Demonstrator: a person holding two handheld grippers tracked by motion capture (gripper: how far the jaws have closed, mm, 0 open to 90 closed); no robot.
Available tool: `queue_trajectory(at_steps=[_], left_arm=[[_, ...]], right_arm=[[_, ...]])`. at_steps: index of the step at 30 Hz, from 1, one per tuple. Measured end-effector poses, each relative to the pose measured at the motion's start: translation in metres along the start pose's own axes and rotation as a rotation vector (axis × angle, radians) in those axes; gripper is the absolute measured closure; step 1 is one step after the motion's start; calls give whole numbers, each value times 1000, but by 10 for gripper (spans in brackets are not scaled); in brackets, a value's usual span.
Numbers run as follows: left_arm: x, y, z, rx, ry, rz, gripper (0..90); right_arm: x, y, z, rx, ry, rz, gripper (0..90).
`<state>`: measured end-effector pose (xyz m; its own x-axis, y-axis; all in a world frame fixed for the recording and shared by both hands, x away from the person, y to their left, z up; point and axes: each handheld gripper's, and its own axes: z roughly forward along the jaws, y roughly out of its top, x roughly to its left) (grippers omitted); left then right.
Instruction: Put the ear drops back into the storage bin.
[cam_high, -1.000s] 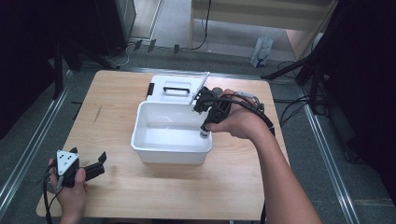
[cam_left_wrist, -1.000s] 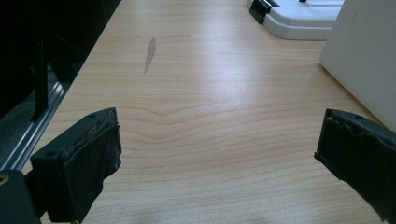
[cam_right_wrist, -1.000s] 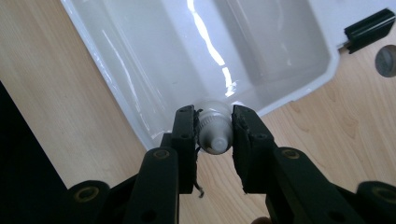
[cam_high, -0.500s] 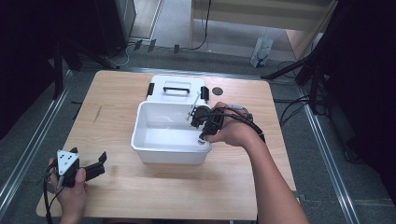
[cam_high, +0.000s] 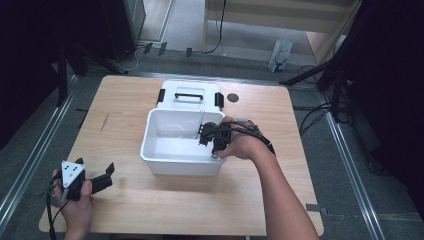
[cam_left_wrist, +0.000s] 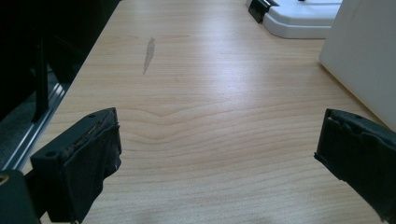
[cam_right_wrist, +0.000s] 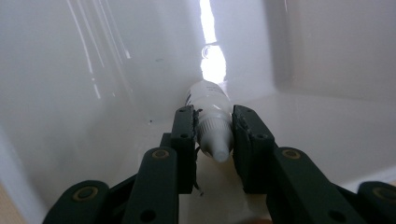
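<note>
Tube (cam_right_wrist: 211, 120) clamped in right gripper (cam_right_wrist: 214, 122), inside bin (cam_high: 165, 145)

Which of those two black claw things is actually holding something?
The right gripper, reaching down into the white bin: its jaws clamp a small white tube. The left gripper rests near the table's corner, jaws wide apart with nothing between.

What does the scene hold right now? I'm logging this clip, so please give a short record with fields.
setting: light wooden table
container: open white plastic bin, in the middle of the table
lid: white lid with black handle and latches, lying behind the bin
right claw: inside the bin, shut on a small white plastic tube with a pointed cap
left claw: open, nothing between its jaws, low over the table's near left corner
other: small dark round disc beside the lid
</note>
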<state>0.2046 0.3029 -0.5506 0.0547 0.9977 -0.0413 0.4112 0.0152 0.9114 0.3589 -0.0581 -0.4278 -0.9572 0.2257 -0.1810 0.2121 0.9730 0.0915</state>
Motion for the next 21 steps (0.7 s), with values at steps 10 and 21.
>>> queue_trajectory(at_steps=[10, 21], left_arm=[[0, 0, 0, 0, 0, 4, 5], [0, 0, 0, 0, -1, 4, 5]], right_arm=[[3, 3, 1, 28, -32, -27, 714], [2, 1, 0, 14, -3, -1, 643]])
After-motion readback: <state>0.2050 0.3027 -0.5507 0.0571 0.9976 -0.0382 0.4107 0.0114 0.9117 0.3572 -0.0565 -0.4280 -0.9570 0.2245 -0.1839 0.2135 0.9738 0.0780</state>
